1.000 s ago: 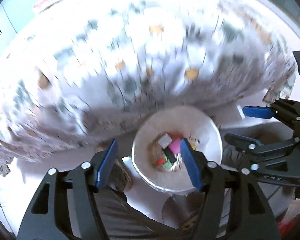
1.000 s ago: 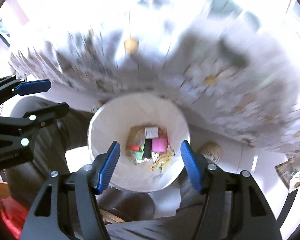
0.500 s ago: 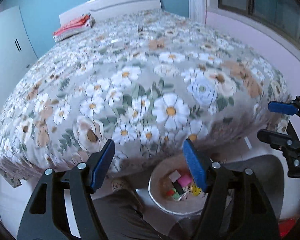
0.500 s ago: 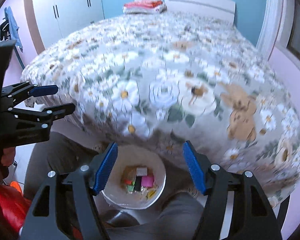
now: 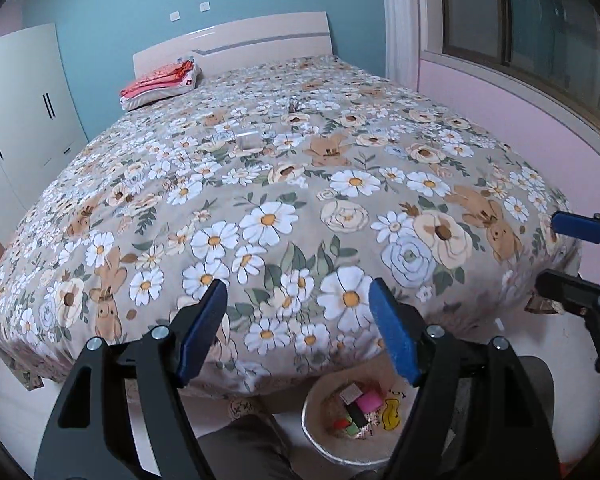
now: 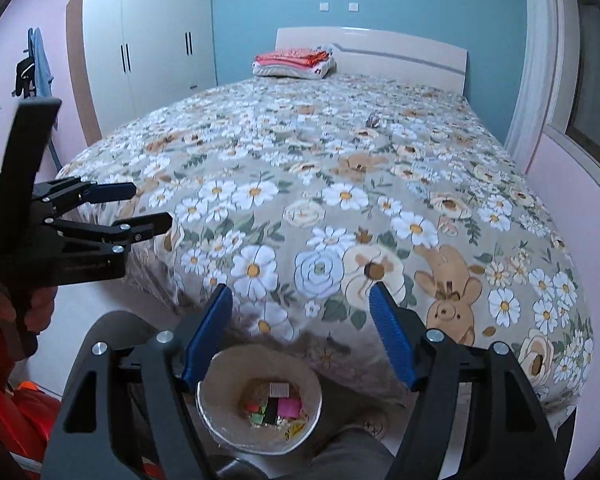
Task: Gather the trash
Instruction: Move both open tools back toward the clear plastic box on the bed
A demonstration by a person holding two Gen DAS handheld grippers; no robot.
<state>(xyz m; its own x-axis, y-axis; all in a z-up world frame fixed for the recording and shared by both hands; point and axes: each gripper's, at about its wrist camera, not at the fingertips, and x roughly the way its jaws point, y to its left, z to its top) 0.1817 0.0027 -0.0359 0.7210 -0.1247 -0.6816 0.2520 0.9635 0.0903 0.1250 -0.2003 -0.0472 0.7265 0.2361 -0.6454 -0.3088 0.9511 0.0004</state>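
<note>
A white trash bin (image 5: 314, 436) stands on the floor at the foot of the bed, holding several colourful scraps (image 5: 360, 406); it also shows in the right wrist view (image 6: 212, 416). A small clear wrapper (image 5: 249, 140) and a small dark scrap (image 5: 293, 105) lie on the floral bedspread; the scrap also shows in the right wrist view (image 6: 373, 121). My left gripper (image 5: 298, 324) is open and empty, raised above the bed's foot. My right gripper (image 6: 300, 324) is open and empty, above the bin. Each gripper shows in the other's view, the right one (image 5: 568, 252) and the left one (image 6: 140, 210).
The bed (image 5: 284, 208) fills the middle. A folded red and white blanket (image 5: 160, 82) lies by the headboard. A white wardrobe (image 6: 148, 44) stands on the left. A window (image 5: 540, 32) and pink wall are on the right. The person's legs (image 5: 244, 448) are beside the bin.
Both grippers have risen and tilted up from over the bin to look across the bed. The bin has dropped to the bottom of both views. Both stay open.
</note>
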